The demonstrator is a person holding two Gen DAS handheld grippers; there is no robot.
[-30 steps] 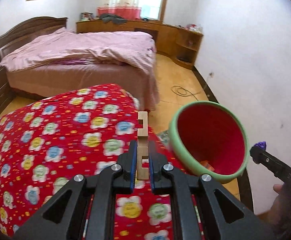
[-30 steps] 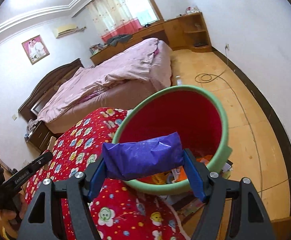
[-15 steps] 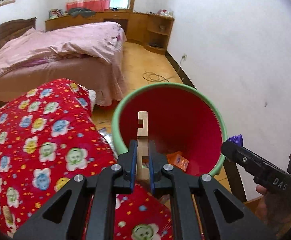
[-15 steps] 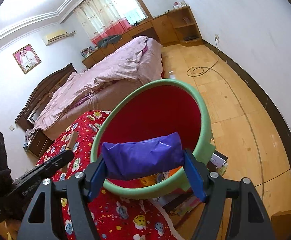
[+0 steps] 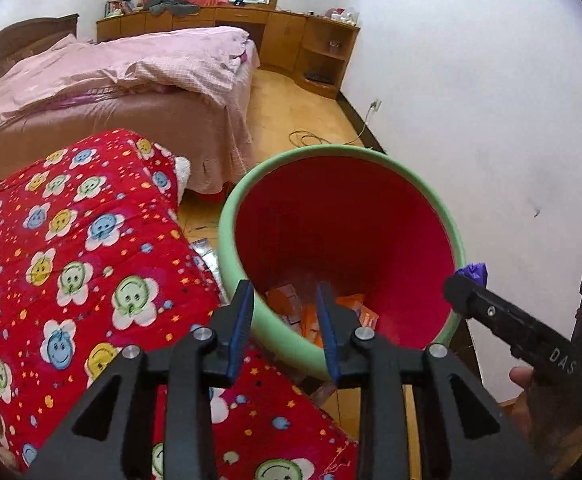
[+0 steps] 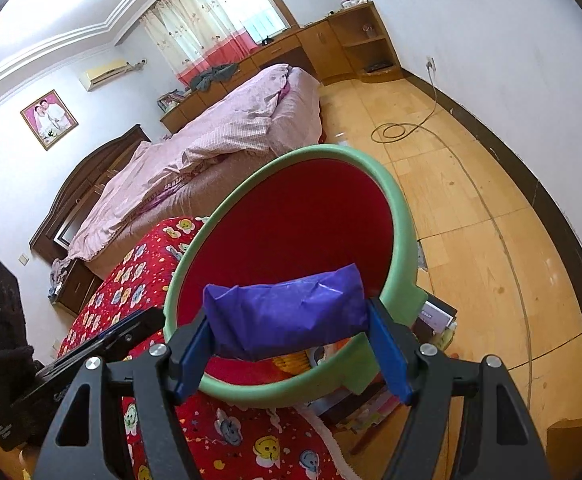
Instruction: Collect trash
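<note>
From the left wrist view, the red quilt (image 5: pixel 71 264) with its smiling flower print fills the left side, and behind it stands the bed (image 5: pixel 111 80) under a pink cover. The left gripper (image 5: pixel 285 322) hangs over the near rim of the bin (image 5: pixel 235 216), a red pail with a green rim that stands just beside the quilt. Its jaws have just been opening and now stand a little apart with nothing between them; through the gap show orange wrappers (image 5: pixel 331 312) lying at the bottom of the bin. To the right, the right gripper's finger reaches toward the bin's right rim, a purple tip of the packet (image 5: pixel 475 272) showing at its end. White letters "DAS" can be read on that finger; the rest is cut off. A hand (image 5: pixel 531 392) holds it at the frame's edge.

From the right wrist view, the left gripper's black body lies at the left over the quilt, with white lettering too blurred to read. The right gripper (image 6: pixel 291 344) is clamped on the purple packet (image 6: pixel 287 316), which spans the wide jaws crosswise, each pad pressed against one end. The packet hangs above the bin's near rim (image 6: pixel 403 232), over its mouth. Right of the bin, papers or booklets (image 6: pixel 435 316) lie on the wooden floor, and a cable (image 6: pixel 403 130) coils near the wall.
</note>
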